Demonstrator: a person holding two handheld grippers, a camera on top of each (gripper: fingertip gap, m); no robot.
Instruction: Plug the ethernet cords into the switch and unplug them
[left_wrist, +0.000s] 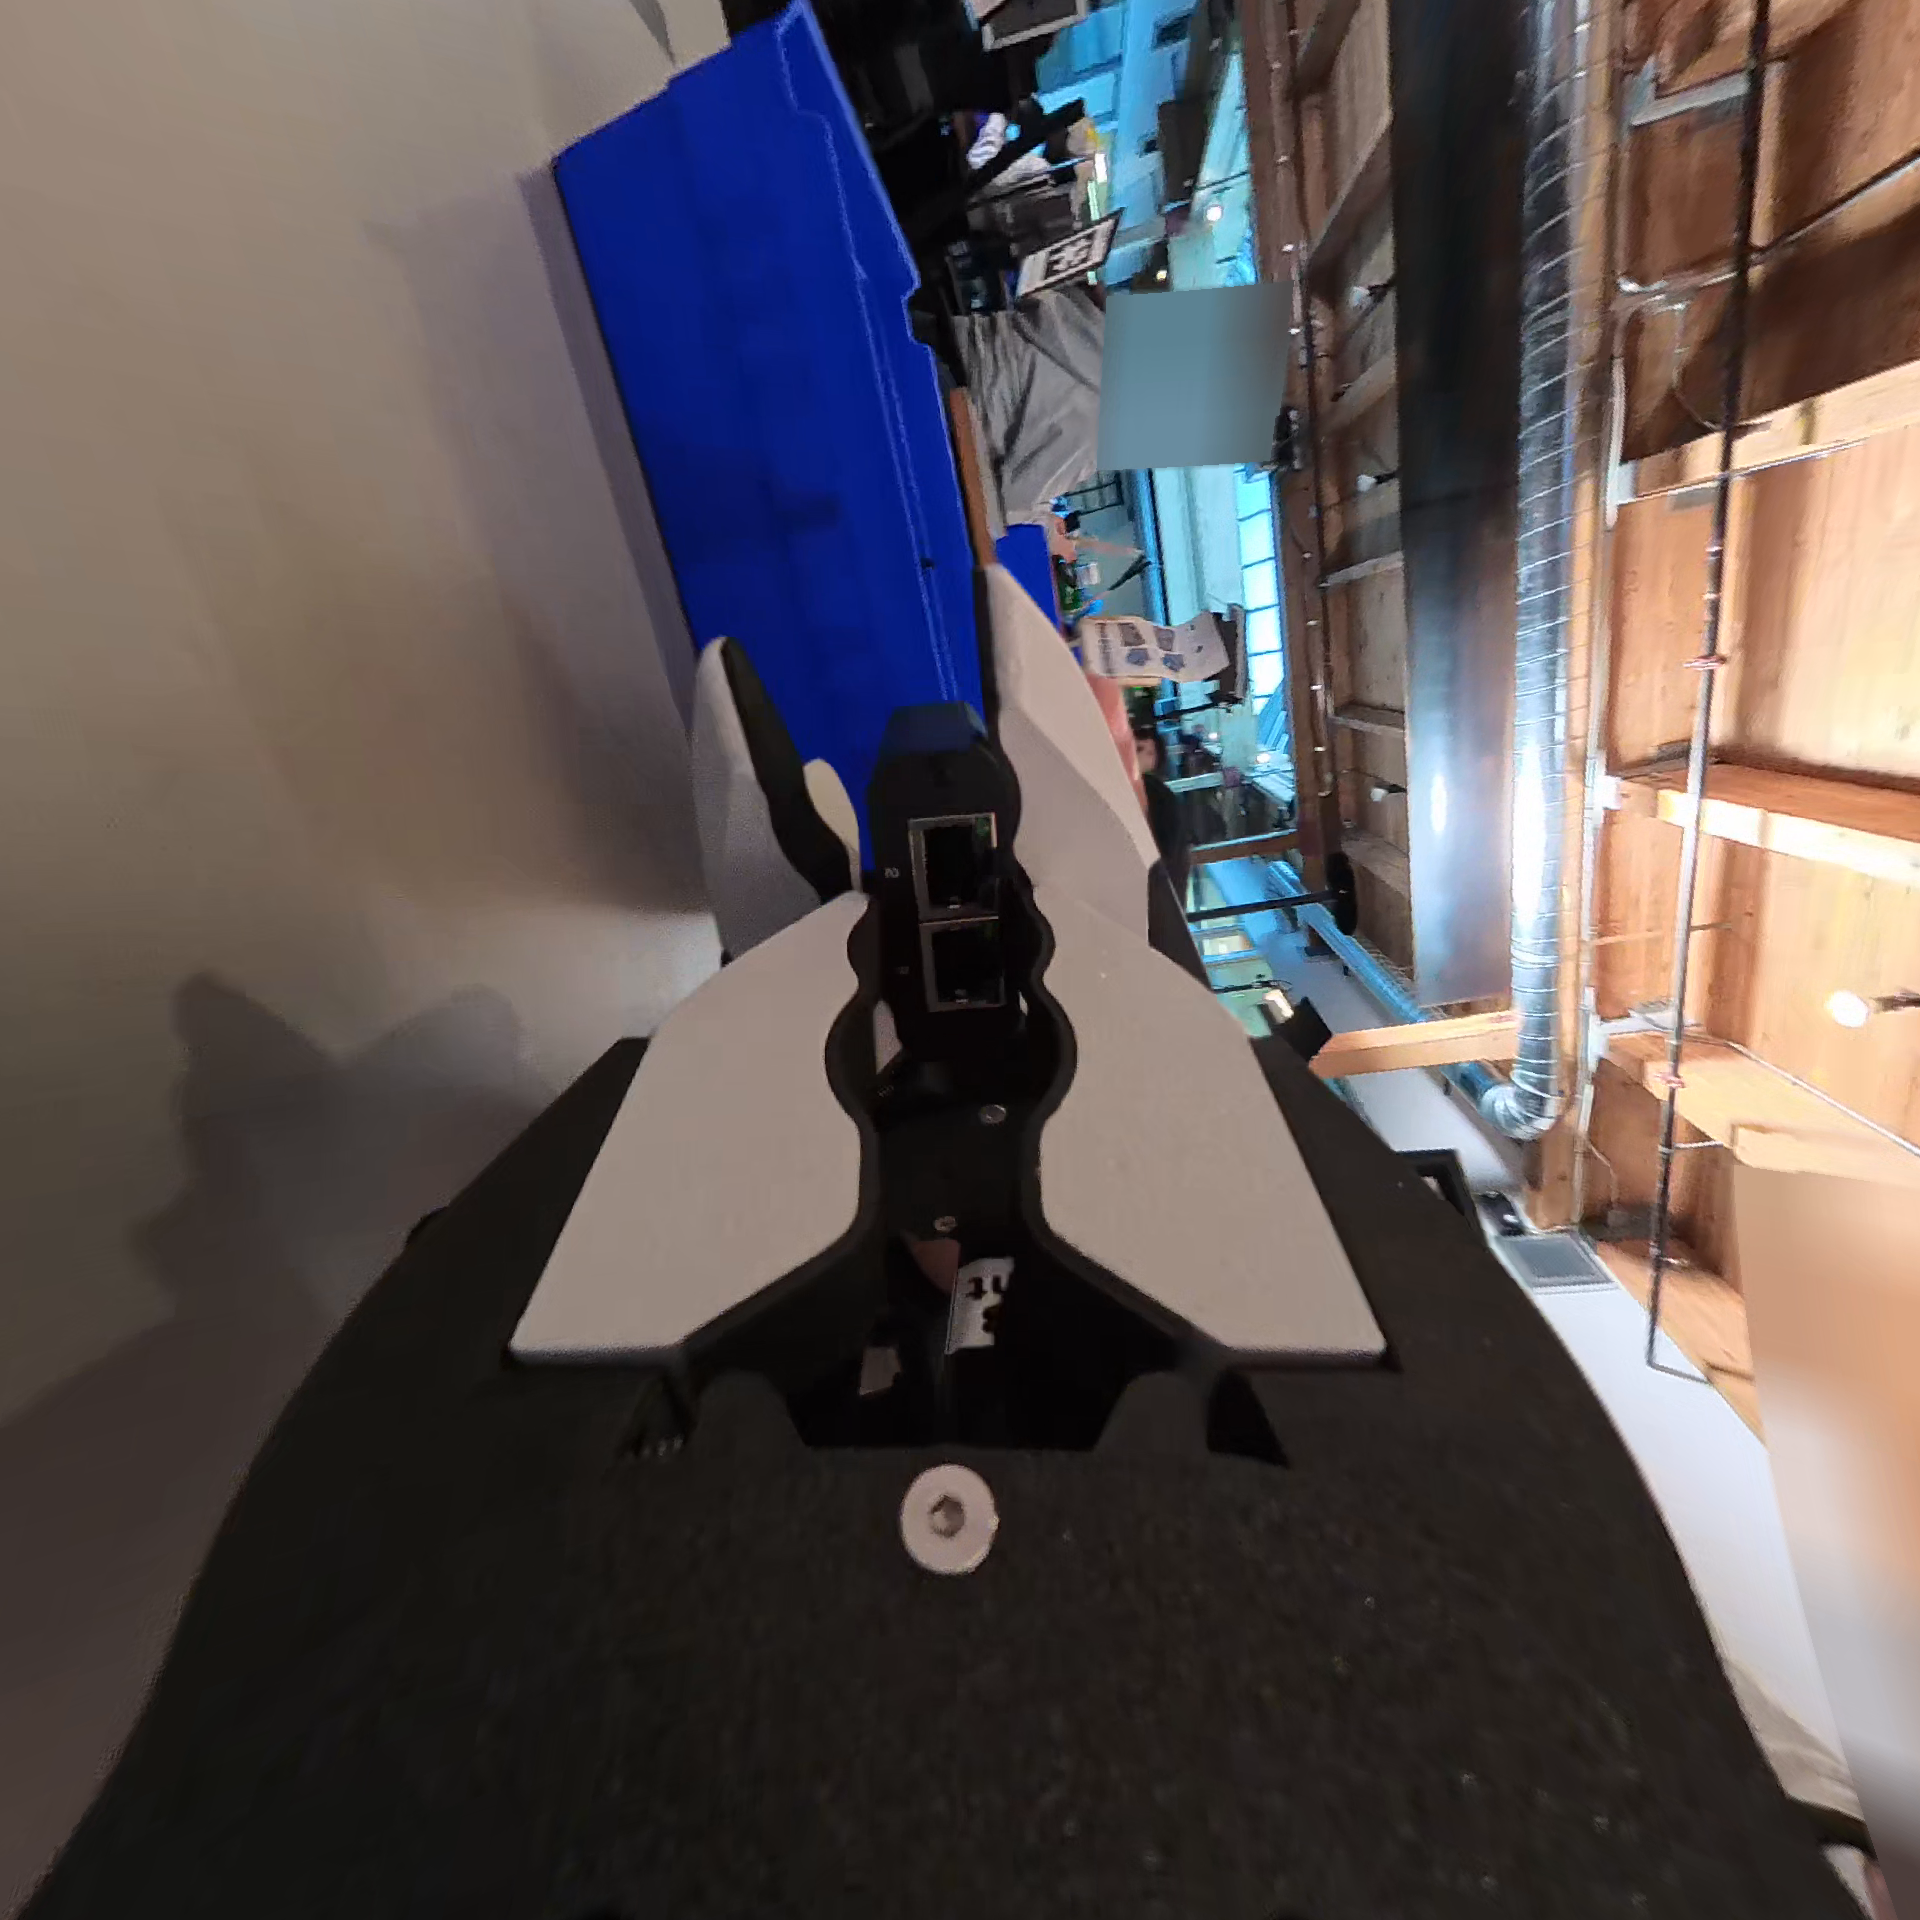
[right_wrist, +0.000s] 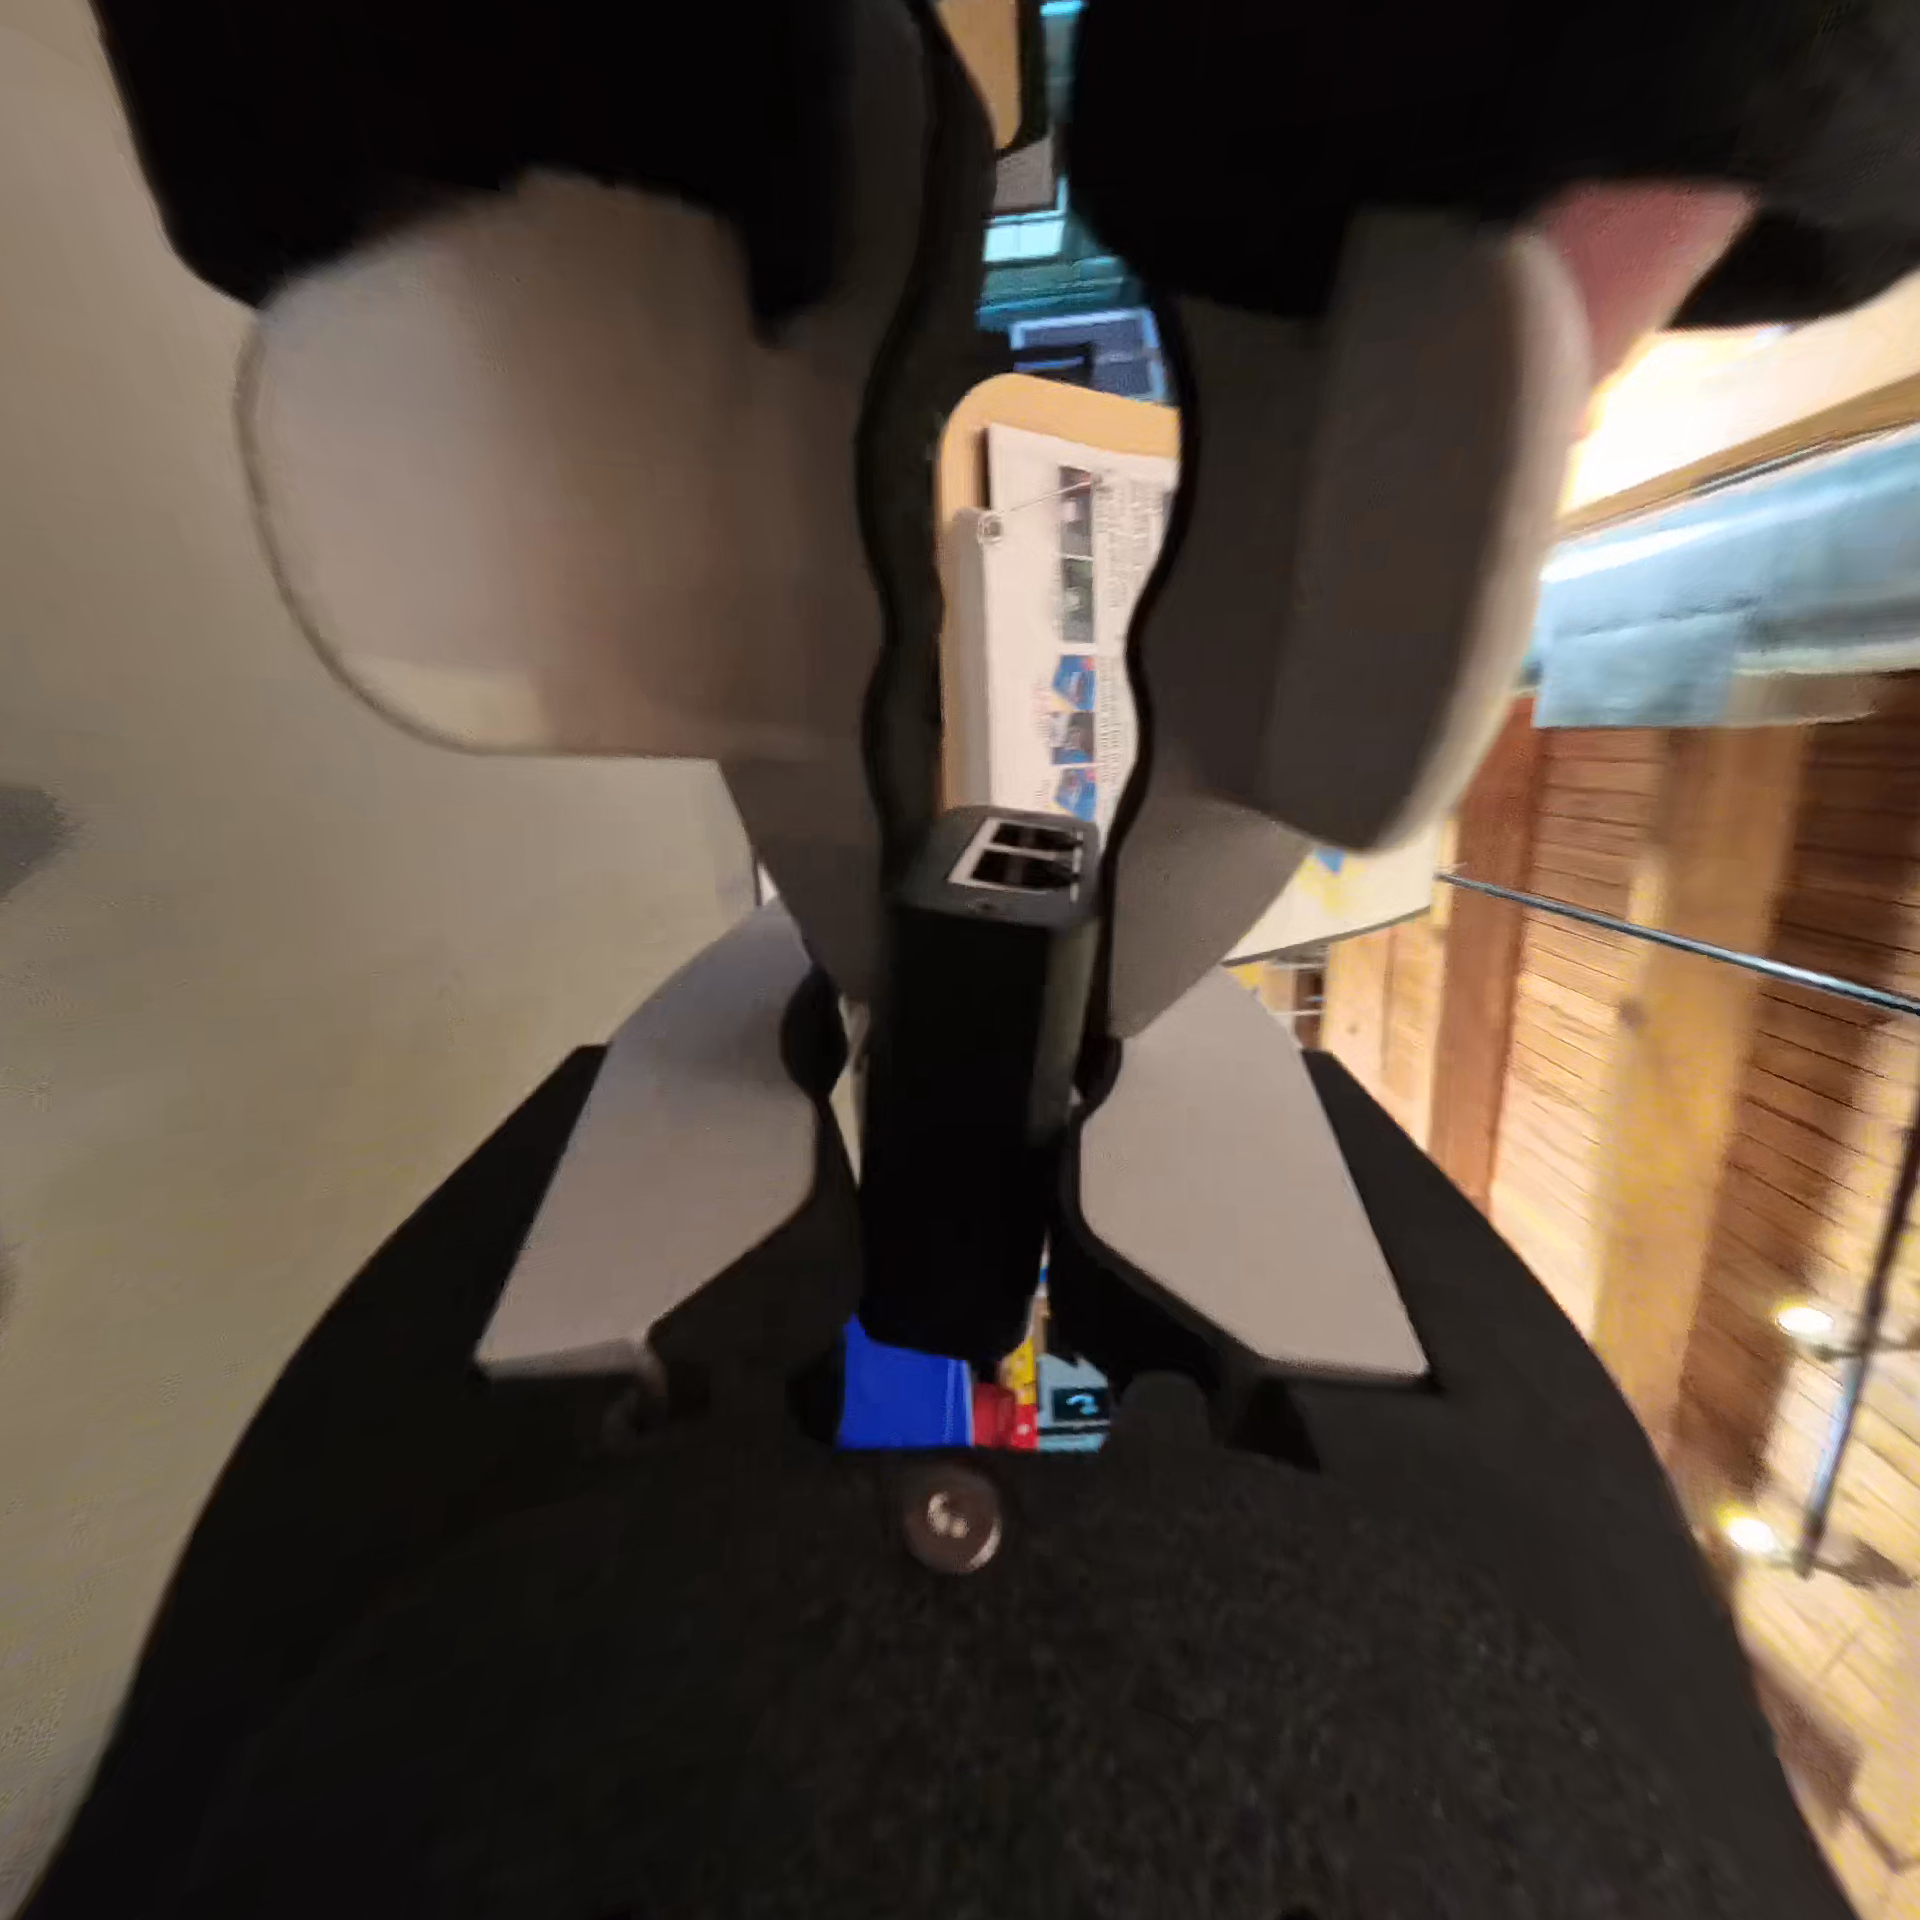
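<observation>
Left wrist view, blue bin (left_wrist: 748, 416) behind switch (left_wrist: 951, 904) (both ports bare), right claw (left_wrist: 894, 748) flanking

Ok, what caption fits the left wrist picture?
A switch sits between the left gripper's fingers, both ports empty.

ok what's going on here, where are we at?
A person works two handheld grippers on one black switch. The left claw clamps its port end and the right claw its body. Both visible ports are empty and no ethernet cord is in view.
</observation>
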